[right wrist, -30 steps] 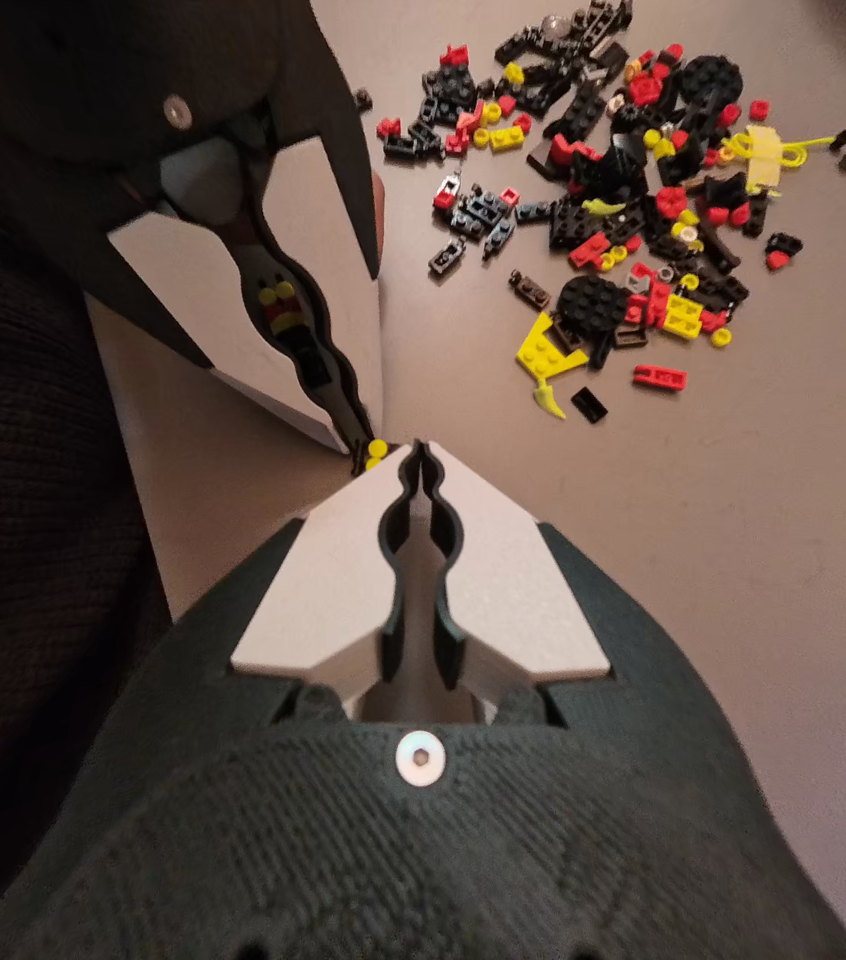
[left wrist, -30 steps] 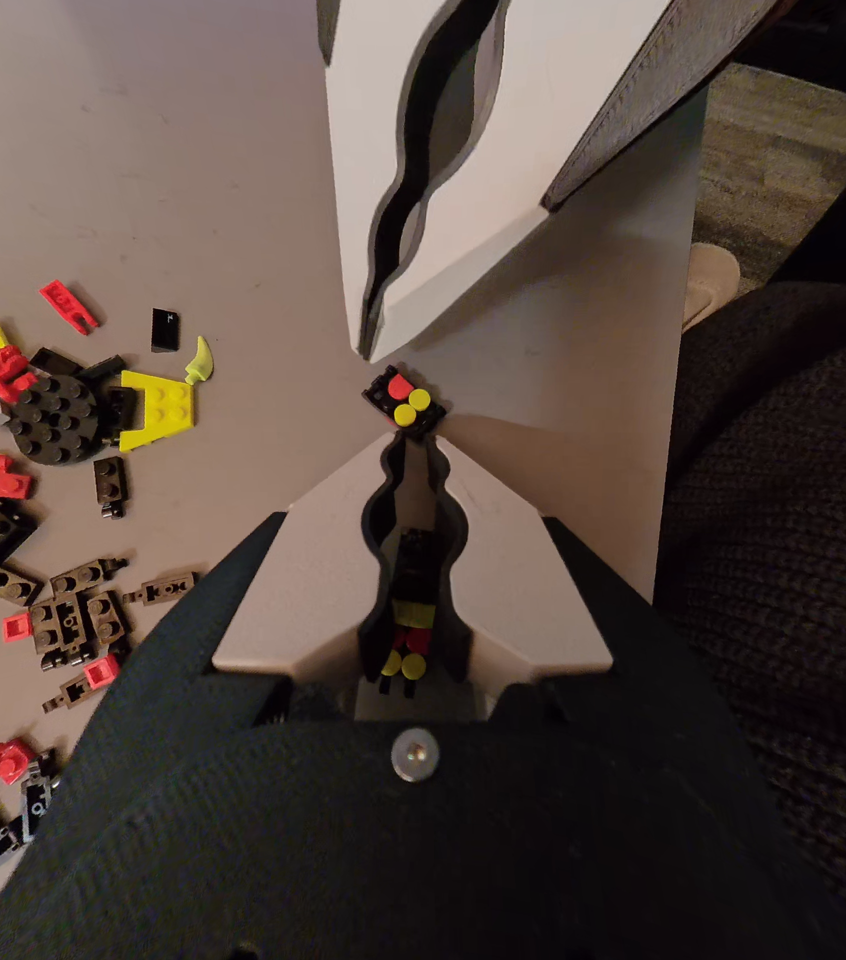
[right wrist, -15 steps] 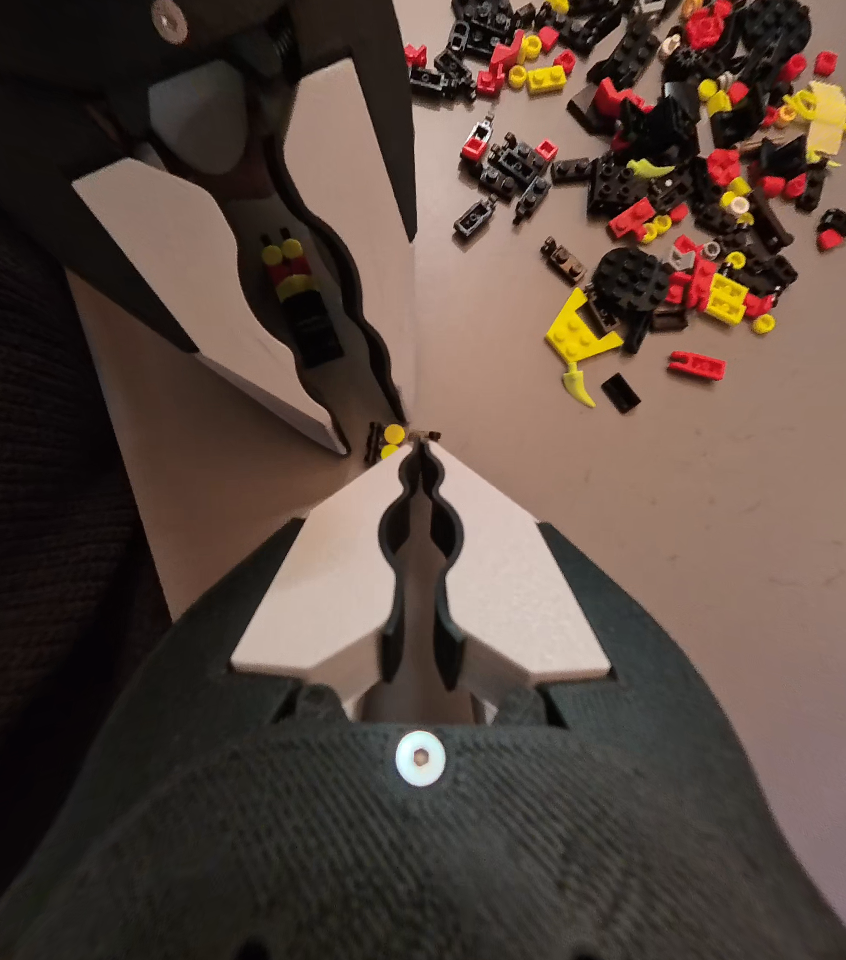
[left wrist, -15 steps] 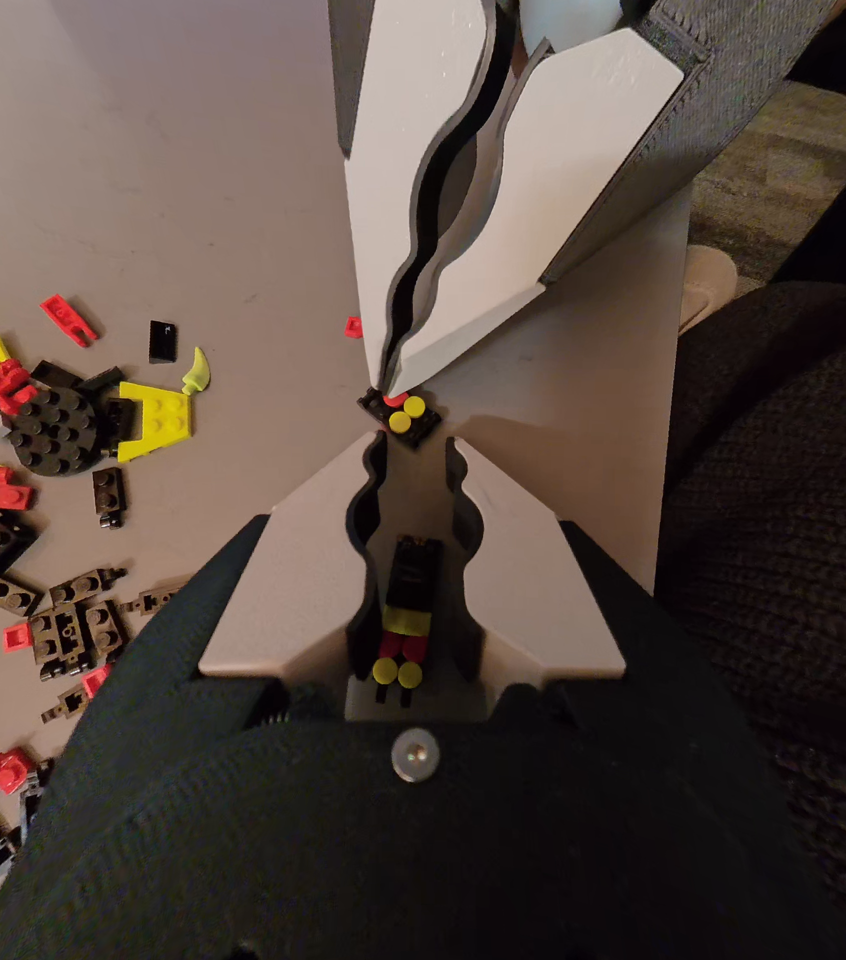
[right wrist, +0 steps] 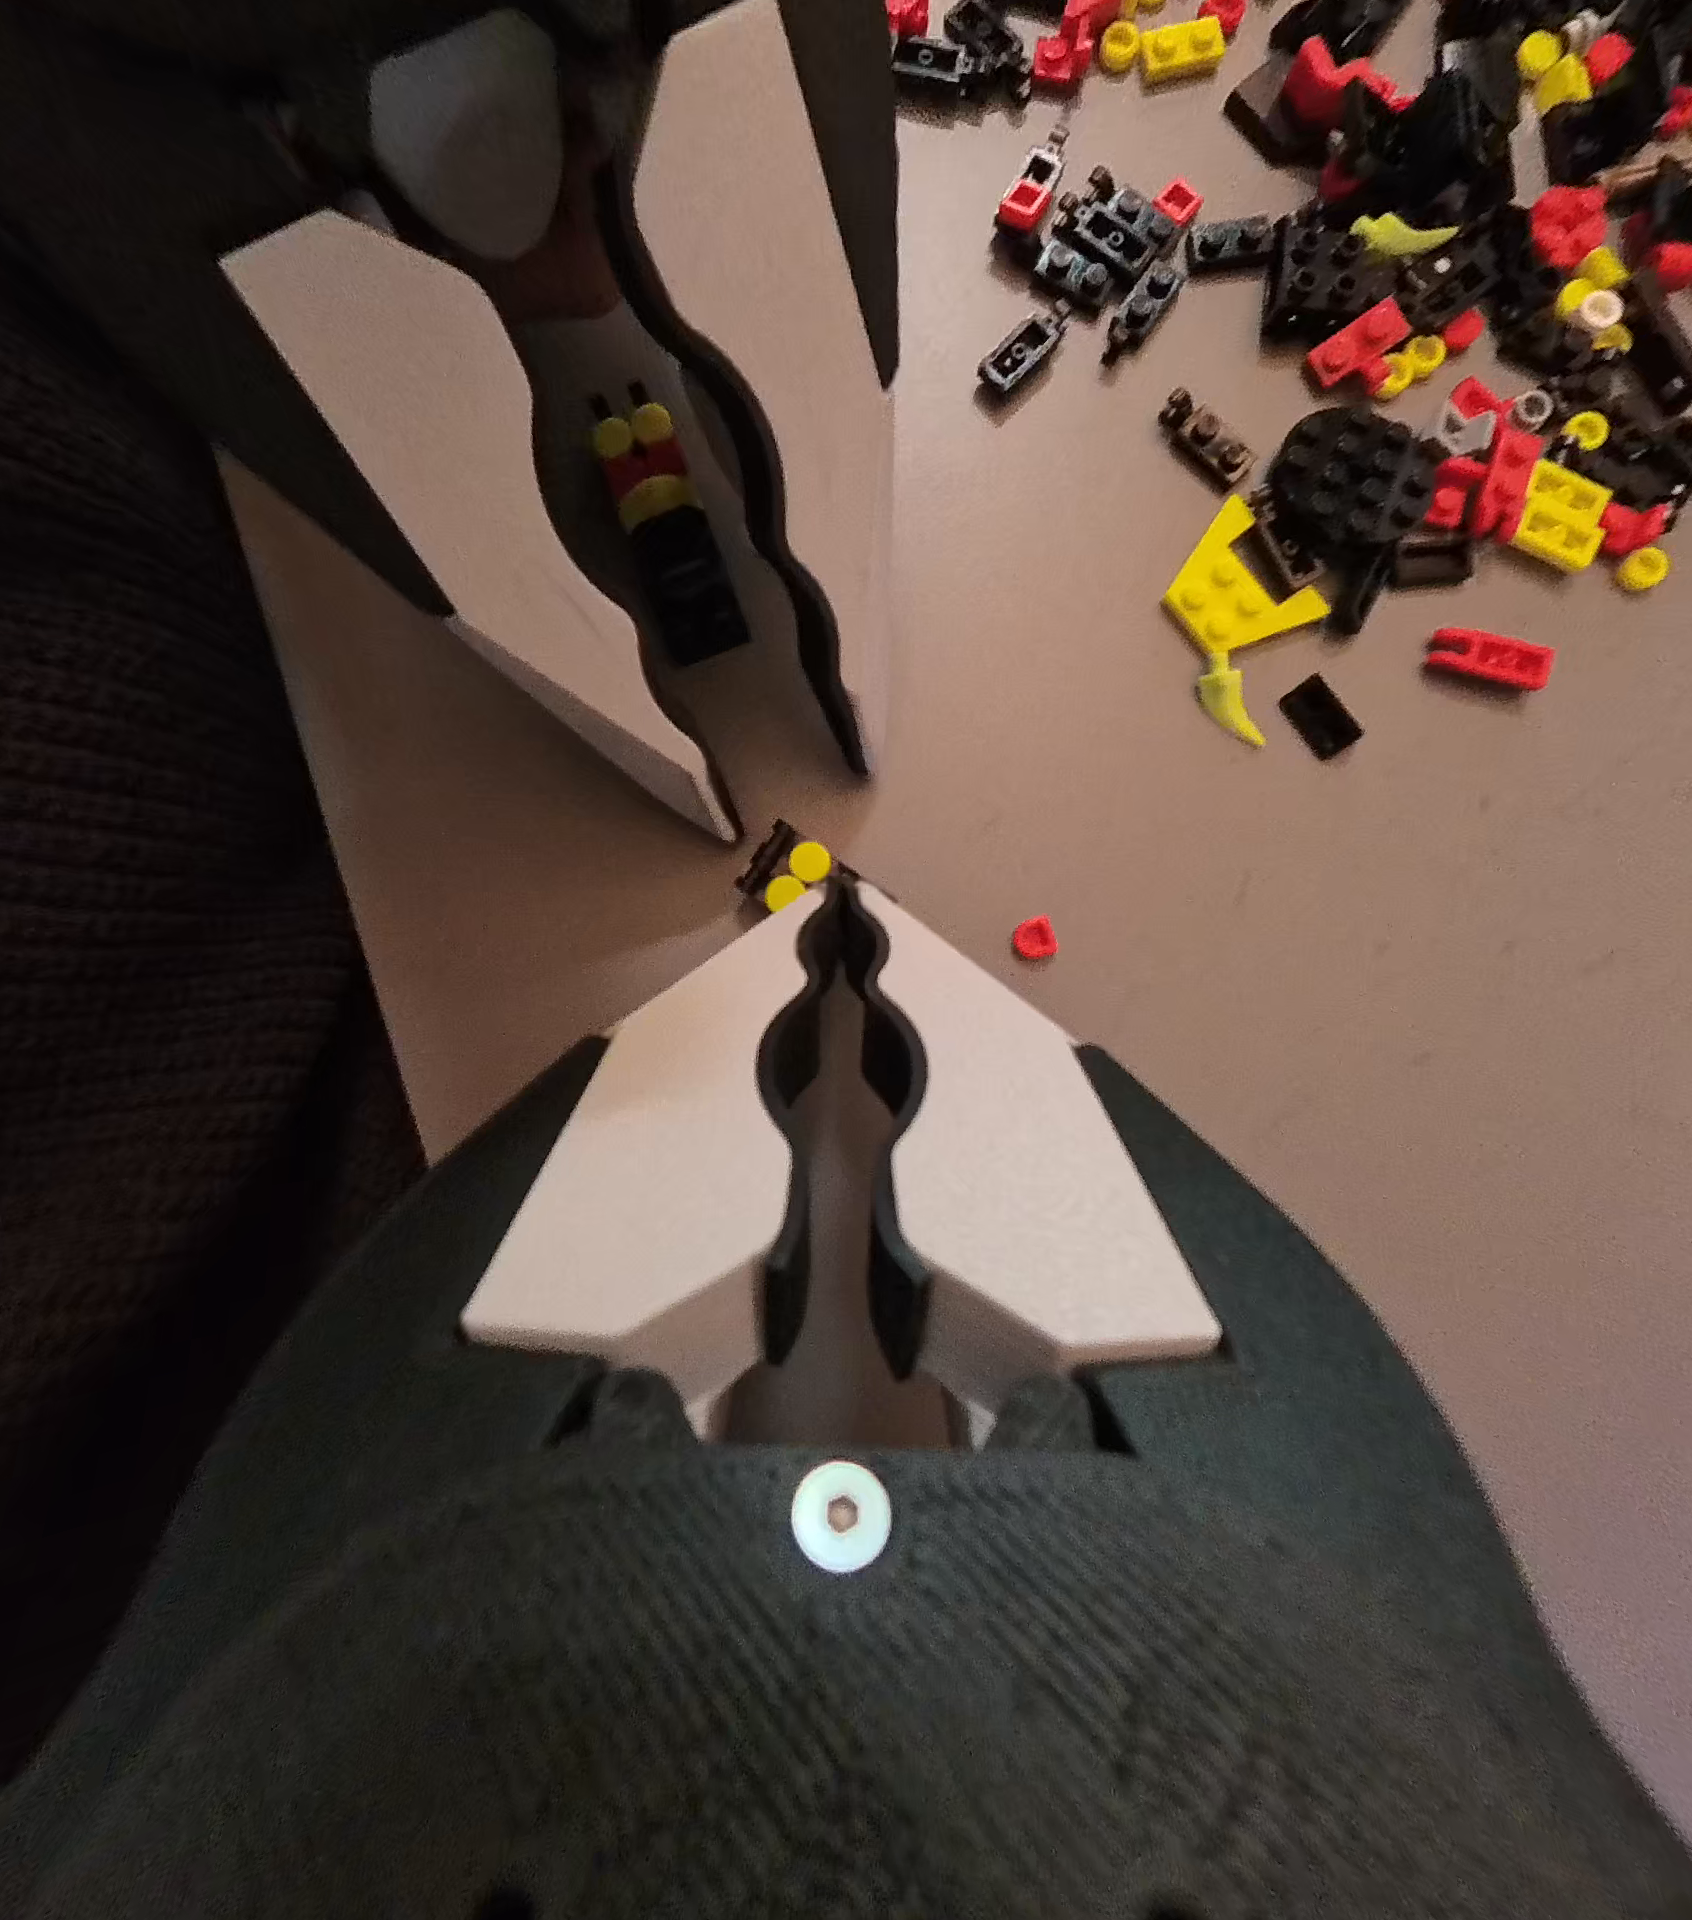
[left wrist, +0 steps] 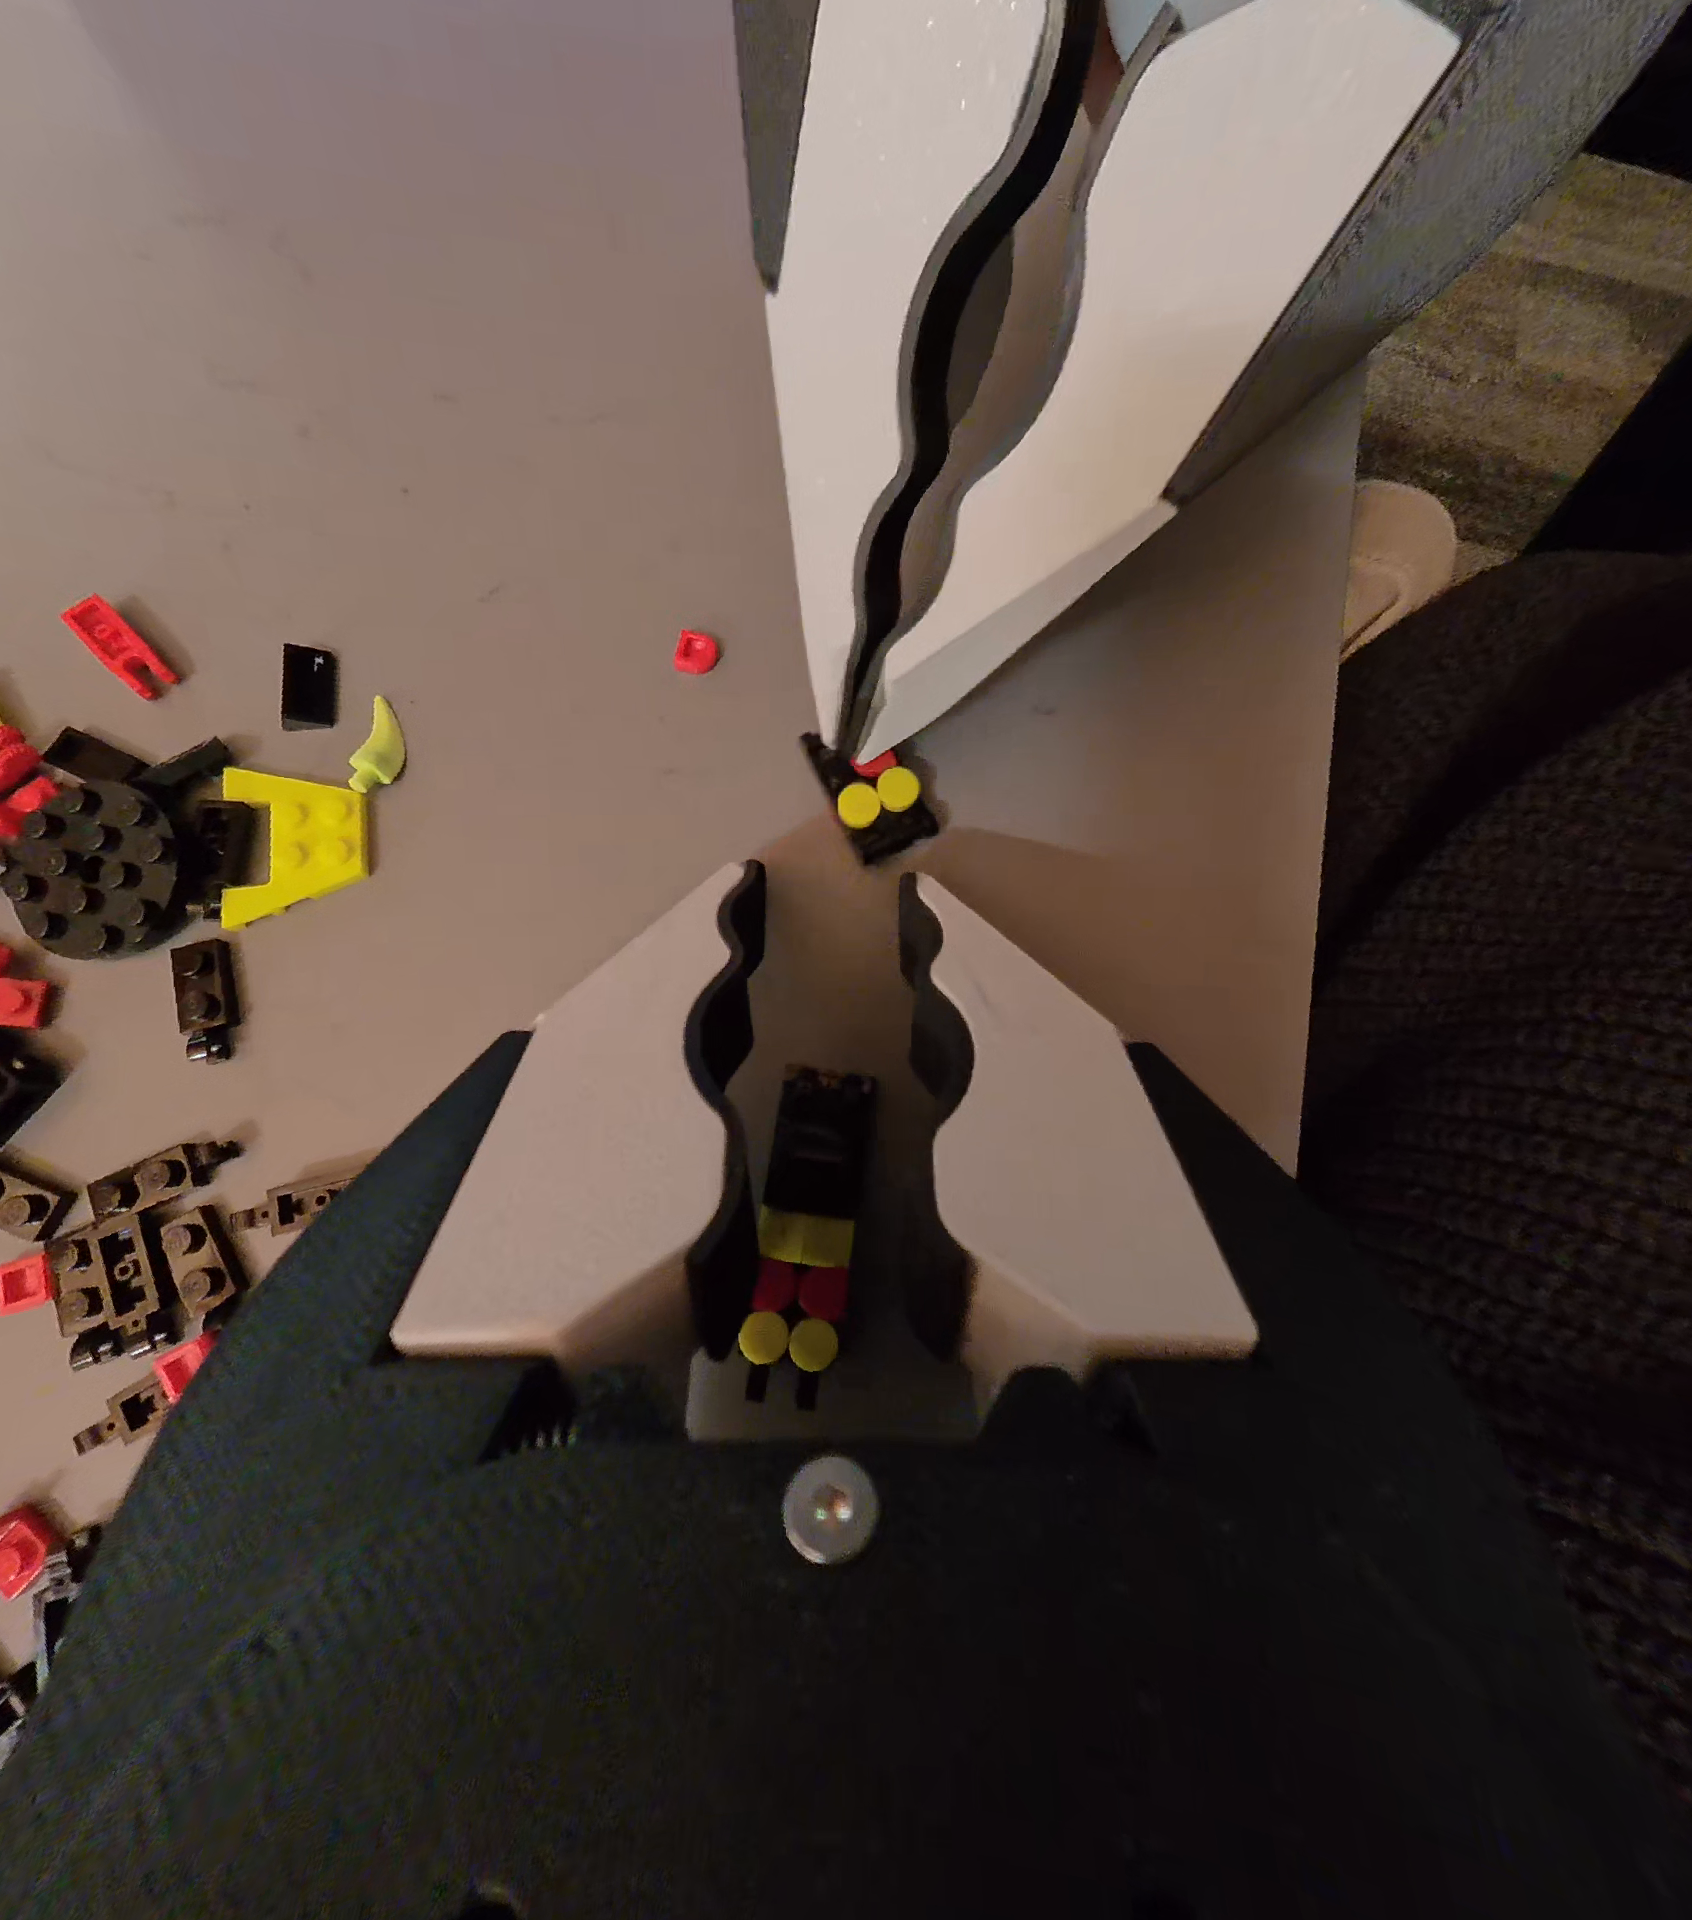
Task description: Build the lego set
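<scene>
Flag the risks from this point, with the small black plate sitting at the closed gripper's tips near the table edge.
1. The small black plate with yellow studs sits close to the table edge; a nudge from the right hand-held gripper could push it off.
2. The left hand-held gripper is open, so nothing braces the plate.
3. A loose red piece lies beside the tips and could be knocked away.

Prob. home/office: plain table (left wrist: pixel 406 312), carpet floor (left wrist: pixel 1548 312), lego pile (right wrist: pixel 1444 312).

Glossy plastic bricks (left wrist: pixel 296 844); smooth matt table (left wrist: pixel 406 364)
</scene>
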`<state>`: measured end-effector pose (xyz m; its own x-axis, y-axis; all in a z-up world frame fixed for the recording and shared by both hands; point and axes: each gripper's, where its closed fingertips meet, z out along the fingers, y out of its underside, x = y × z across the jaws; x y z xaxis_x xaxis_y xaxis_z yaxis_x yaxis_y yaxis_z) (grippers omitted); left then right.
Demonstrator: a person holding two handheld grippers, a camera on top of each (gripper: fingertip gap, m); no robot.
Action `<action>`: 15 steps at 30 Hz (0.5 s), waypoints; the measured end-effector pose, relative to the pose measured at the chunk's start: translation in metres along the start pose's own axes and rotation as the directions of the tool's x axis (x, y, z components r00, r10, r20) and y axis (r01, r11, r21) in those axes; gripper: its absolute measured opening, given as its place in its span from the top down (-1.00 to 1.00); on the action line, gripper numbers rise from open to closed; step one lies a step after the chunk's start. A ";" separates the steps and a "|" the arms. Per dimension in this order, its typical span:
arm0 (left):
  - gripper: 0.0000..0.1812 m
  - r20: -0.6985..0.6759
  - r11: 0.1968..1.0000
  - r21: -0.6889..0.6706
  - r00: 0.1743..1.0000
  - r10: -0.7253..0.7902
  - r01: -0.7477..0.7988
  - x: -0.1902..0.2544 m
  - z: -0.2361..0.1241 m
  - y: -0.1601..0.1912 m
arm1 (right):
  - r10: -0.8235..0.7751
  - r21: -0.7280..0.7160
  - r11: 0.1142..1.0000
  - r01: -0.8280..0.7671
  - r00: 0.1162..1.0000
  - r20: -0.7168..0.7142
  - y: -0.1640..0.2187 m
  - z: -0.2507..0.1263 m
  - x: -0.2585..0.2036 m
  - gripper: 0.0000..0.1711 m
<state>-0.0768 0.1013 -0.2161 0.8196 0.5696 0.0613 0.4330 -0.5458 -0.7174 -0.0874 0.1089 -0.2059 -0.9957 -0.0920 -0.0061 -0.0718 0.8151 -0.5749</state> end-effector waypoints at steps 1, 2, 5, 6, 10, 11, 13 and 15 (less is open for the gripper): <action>0.73 -0.004 1.000 0.003 1.000 0.001 -0.001 0.001 0.000 0.000 | 0.004 0.008 1.000 -0.004 1.000 -0.003 0.000 -0.002 0.000 1.00; 0.72 -0.007 1.000 0.007 1.000 0.002 -0.002 0.001 -0.001 -0.001 | 0.005 0.022 1.000 -0.004 1.000 -0.011 0.000 -0.006 0.001 1.00; 0.71 -0.021 1.000 0.029 1.000 0.008 -0.008 0.004 -0.003 -0.005 | -0.031 0.069 0.997 0.033 0.999 -0.030 -0.003 -0.015 0.003 0.98; 0.71 -0.026 0.999 0.034 1.000 0.011 -0.010 0.006 -0.004 -0.007 | -0.044 0.081 0.996 0.047 0.998 -0.033 -0.004 -0.017 0.004 0.96; 0.70 -0.030 0.999 0.041 0.999 0.020 -0.019 0.008 -0.003 -0.007 | -0.069 0.102 0.992 0.069 0.998 -0.010 -0.003 -0.017 0.002 0.86; 0.70 -0.031 0.999 0.041 0.999 0.020 -0.018 0.009 -0.003 -0.007 | -0.075 0.096 0.993 0.075 0.997 -0.002 -0.001 -0.015 0.002 0.82; 0.70 -0.032 0.999 0.040 0.999 0.018 -0.017 0.010 -0.002 -0.007 | -0.092 0.082 0.992 0.091 0.996 0.007 0.003 -0.010 0.002 0.77; 0.67 -0.022 0.999 0.034 1.000 0.011 -0.010 0.008 -0.001 -0.007 | -0.105 0.064 0.993 0.103 0.994 0.028 0.005 -0.005 0.000 0.65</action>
<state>-0.0723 0.1089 -0.2097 0.8321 0.5504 0.0686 0.4117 -0.5299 -0.7414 -0.0878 0.1162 -0.2050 -0.9807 -0.1929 0.0315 -0.1701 0.7631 -0.6234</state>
